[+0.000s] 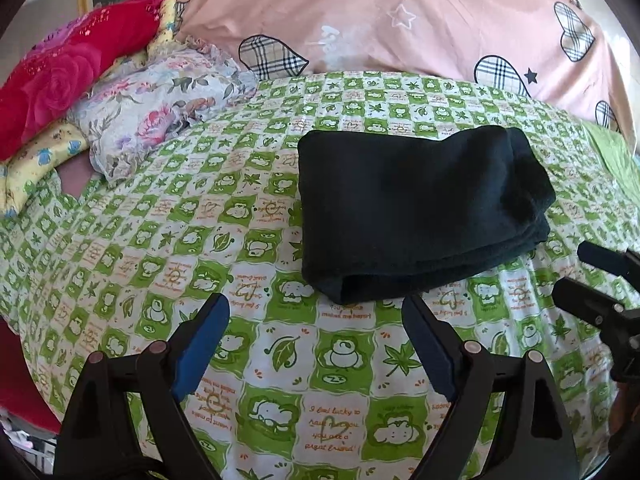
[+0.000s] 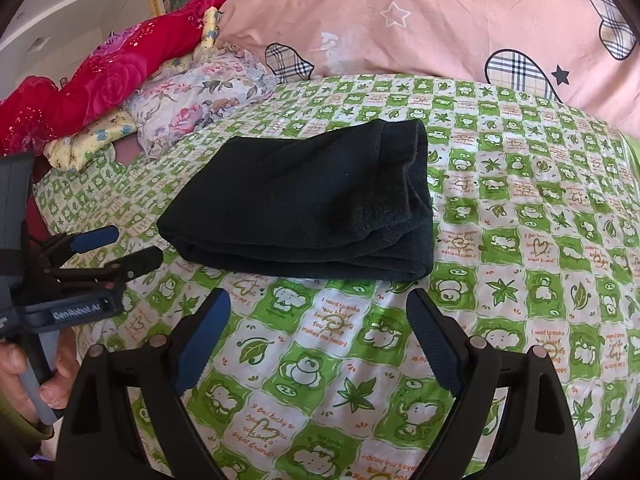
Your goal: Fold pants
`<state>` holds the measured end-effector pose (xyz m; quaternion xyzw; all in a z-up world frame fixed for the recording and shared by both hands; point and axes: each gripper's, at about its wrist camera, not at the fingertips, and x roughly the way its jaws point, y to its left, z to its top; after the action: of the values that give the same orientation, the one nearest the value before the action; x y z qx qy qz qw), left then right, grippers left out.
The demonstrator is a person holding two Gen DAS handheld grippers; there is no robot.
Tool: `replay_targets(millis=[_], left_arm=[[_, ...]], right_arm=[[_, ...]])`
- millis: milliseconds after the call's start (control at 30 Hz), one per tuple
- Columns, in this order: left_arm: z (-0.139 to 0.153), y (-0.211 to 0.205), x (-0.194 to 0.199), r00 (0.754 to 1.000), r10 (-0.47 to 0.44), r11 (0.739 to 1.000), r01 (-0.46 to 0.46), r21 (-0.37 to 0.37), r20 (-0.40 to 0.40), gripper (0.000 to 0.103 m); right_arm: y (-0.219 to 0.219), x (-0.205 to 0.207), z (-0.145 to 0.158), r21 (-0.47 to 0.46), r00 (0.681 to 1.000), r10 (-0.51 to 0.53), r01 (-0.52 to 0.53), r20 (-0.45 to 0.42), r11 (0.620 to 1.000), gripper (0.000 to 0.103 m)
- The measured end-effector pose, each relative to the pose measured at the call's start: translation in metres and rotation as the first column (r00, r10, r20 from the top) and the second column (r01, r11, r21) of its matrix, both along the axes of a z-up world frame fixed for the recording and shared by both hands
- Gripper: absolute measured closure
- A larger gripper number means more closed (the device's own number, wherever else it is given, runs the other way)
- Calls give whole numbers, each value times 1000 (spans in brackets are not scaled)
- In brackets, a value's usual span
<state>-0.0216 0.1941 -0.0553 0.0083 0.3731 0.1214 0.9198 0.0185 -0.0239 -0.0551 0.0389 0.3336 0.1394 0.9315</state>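
Both my left gripper (image 1: pixel 316 316) and right gripper (image 2: pixel 319 312) gape wide and empty before the dark pants (image 1: pixel 420 216), folded into a thick bundle on the bed (image 1: pixel 240 248).

Black pants (image 1: pixel 420 208) lie on a bedsheet (image 1: pixel 200 240) checked green and white with cartoon animals, leaves and orange writing. The far quilt (image 1: pixel 400 20) is pink with plaid hearts; the left pillows (image 1: pixel 72 64) are red rose-patterned and floral.

Green-checked bed sheet (image 1: pixel 280 360), folded black pants (image 1: pixel 416 216), floral pillow (image 1: pixel 160 104), pink quilt (image 1: pixel 400 20)
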Motion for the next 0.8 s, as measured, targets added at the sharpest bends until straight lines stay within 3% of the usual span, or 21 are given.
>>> replay_targets(millis=[800], left_arm=[[-10,-2,3,1000,8,1000,-8,29,0,14]], right_arm=[[11,7,-16,-17,1000,29,-29,5,999,13]])
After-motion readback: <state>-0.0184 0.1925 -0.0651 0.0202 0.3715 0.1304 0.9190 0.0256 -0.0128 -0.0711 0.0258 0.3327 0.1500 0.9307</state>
